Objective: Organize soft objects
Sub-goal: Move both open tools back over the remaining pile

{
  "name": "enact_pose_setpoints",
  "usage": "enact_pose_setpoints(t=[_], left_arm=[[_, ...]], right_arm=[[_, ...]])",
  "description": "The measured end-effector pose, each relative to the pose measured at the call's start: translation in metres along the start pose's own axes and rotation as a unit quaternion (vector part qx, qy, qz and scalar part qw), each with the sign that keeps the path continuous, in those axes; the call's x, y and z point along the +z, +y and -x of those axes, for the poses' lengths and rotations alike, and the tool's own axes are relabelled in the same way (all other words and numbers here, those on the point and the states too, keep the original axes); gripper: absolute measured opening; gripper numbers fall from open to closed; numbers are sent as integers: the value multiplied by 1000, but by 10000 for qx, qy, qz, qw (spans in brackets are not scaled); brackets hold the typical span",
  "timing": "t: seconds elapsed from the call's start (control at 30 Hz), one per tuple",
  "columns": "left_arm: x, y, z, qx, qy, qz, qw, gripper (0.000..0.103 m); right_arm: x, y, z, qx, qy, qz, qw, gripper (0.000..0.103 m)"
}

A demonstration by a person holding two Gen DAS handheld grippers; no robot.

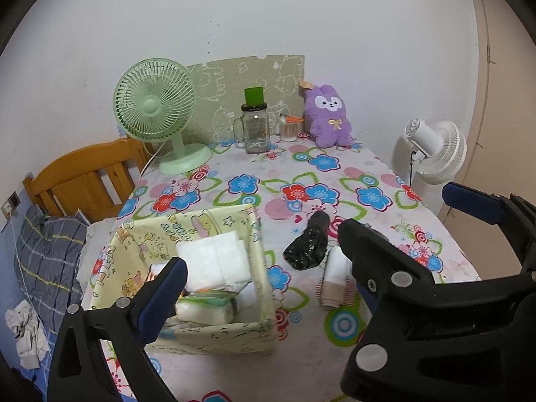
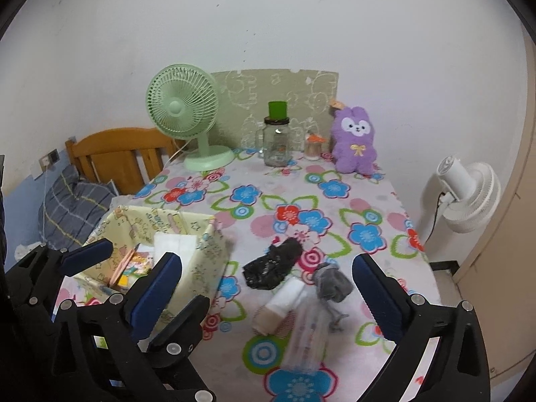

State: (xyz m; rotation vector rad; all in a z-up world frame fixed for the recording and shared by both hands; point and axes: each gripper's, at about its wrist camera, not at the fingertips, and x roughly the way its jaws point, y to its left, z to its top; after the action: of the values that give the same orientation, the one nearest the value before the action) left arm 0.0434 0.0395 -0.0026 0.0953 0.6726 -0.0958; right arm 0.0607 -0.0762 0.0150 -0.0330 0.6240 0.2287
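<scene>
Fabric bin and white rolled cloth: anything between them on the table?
Right wrist view: only bare floral tablecloth between the fabric bin and the white rolled cloth; the black crumpled item sits further back.

No readable text anywhere. Fabric box (image 1: 214, 224) in lower left of frame has cartoon lettering on its inner wall (too blurred to read).

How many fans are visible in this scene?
2. A green desk fan stands at the table's back left; a white fan stands off the table's right edge. None appears hidden.
</scene>
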Motion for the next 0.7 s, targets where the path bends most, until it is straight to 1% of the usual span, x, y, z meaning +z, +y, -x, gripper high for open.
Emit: enact_pose_setpoints(t=[0.17,0.3,0.6,0.7], left_arm=[[4,-11,1,-170,-38,49,9998,103],[5,-22,2,-91,-100,-19,9999,103],[2,-40,-5,-218,-49,42,9997,103],[-2,-47,-10,-235,2,67,9997,103]], right_arm=[[2,-12,6,-66,-72,-21,10000,103],[1,-21,9,-106,-97,-30,9999,103],[-9,-42,9,-145,-106,-105,9998,103],[-13,-48,6,-144,-39,-125,9998,103]])
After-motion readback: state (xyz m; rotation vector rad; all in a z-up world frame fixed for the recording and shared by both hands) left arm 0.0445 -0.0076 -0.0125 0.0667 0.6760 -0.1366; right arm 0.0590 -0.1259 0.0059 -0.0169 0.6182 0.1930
